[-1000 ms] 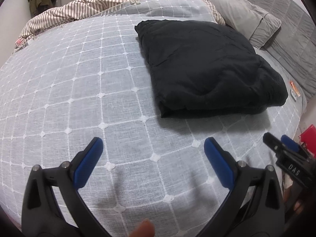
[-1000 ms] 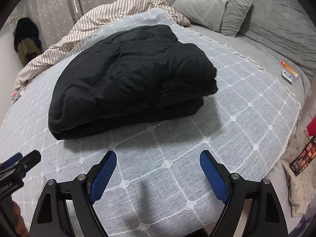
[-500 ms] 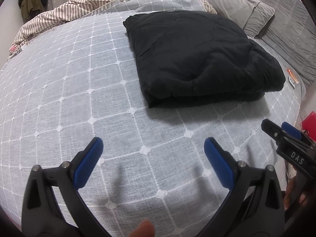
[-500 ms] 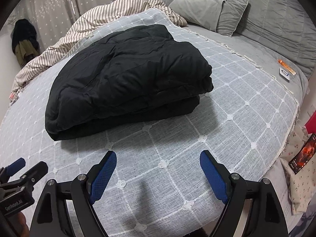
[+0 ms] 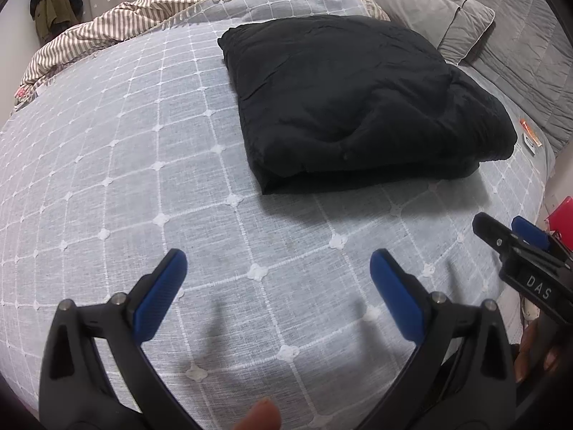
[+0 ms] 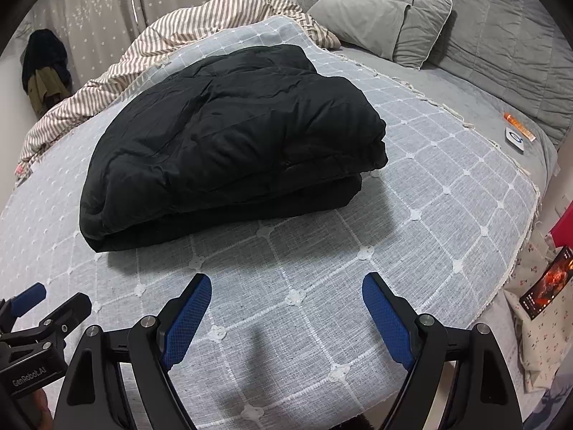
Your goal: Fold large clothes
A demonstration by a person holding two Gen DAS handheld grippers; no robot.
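Observation:
A black padded garment (image 5: 358, 96) lies folded in a thick rectangular bundle on the white-checked bed cover (image 5: 107, 165); it also shows in the right wrist view (image 6: 229, 143). My left gripper (image 5: 277, 268) is open and empty, hovering over the cover short of the bundle's near edge. My right gripper (image 6: 286, 294) is open and empty, also over the cover in front of the bundle. The right gripper also shows at the right edge of the left wrist view (image 5: 515, 243). The left gripper shows at the lower left of the right wrist view (image 6: 39, 304).
A striped duvet (image 6: 200, 25) is bunched at the far side. A grey pillow (image 6: 386, 21) lies by the quilted headboard. An orange tube (image 6: 519, 125) and a small white case (image 6: 514, 139) lie near the bed's right edge. Dark clothes (image 6: 43, 68) hang by the curtain.
Both grippers have drawn back and lifted slightly from the folded garment, which now sits farther from the fingers. Both stayed open. The garment has not moved.

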